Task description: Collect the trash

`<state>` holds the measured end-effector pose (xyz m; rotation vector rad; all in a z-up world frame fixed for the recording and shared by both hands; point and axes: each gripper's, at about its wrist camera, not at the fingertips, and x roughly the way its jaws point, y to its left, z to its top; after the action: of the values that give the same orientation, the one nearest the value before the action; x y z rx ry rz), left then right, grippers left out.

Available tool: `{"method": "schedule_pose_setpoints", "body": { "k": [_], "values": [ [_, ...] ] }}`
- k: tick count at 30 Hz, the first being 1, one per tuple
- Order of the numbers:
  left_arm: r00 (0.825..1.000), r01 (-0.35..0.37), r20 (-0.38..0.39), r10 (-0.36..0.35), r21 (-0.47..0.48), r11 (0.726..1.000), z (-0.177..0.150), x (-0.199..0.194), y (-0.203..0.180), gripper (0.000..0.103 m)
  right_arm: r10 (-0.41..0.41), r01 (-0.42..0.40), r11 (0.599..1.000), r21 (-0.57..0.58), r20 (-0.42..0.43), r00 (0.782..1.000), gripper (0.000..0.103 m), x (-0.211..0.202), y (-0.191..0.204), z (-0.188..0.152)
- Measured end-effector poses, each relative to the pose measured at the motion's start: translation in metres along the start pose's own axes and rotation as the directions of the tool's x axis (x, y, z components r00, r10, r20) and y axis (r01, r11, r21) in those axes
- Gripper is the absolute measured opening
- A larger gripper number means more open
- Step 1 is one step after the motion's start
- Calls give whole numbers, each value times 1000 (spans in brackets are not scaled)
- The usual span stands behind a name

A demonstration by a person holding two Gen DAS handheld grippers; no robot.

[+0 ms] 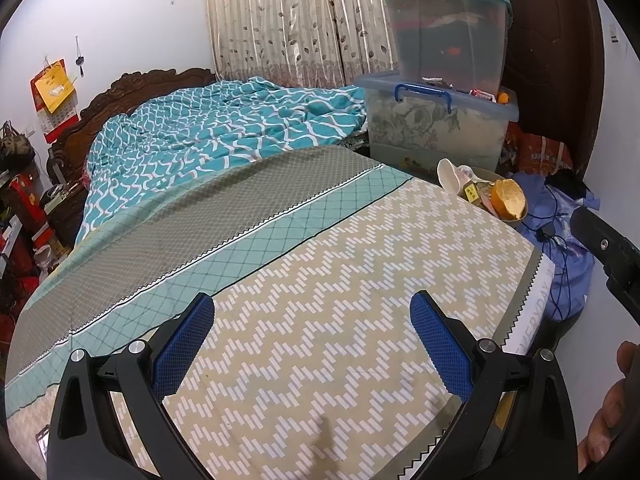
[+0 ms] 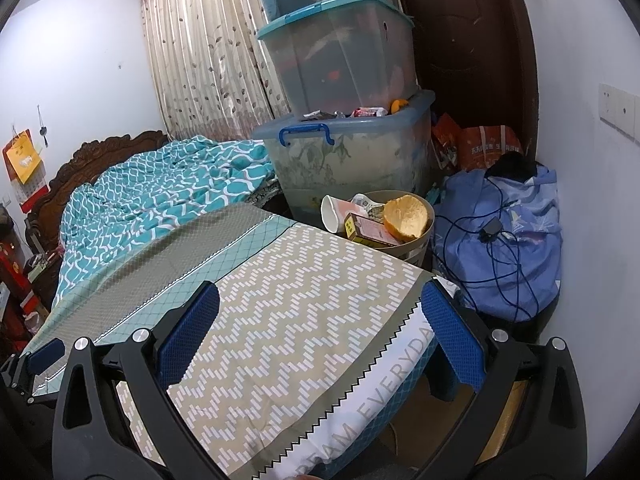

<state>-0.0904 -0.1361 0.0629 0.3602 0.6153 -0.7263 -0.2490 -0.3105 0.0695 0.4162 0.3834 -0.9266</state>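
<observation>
Both the left gripper (image 1: 312, 340) and right gripper (image 2: 320, 332) gape wide and empty; well beyond the right's far jaw, the full wastebasket (image 2: 420, 250) holds a light, soft orange peel (image 2: 406, 216); I'd pinch its rim.

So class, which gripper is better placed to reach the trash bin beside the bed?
Probably right: the right gripper is open at the bed corner nearest the trash bin. The left gripper, also open, sits farther off.
</observation>
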Motion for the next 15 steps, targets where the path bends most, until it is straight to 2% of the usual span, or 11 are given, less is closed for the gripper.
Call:
{"method": "schedule_pose_setpoints", "body": {
  "k": [15],
  "values": [
    [1000, -5, 13, 5, 16, 1000, -2, -9, -7, 94, 15, -15, 999, 31, 16, 1000, 100, -7, -8, 0]
  ]
}}
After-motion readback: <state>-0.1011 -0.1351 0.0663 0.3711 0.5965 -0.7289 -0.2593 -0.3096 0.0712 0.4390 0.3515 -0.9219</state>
